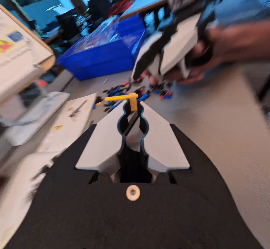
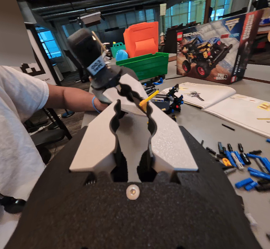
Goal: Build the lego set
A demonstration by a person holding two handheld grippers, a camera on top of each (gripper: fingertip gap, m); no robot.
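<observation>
Slippage worries us: left tongs pinch the yellow connector by its tip alone, its yellow axle jutting sideways above the tabletop. Right tongs gape empty; loose parts near the tabletop's right edge could swallow it

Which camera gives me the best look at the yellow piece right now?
The left wrist view: the yellow piece sits sharp at the left gripper tips, its rod pointing left. The right wrist view shows it smaller and partly hidden behind the open right gripper.
</observation>
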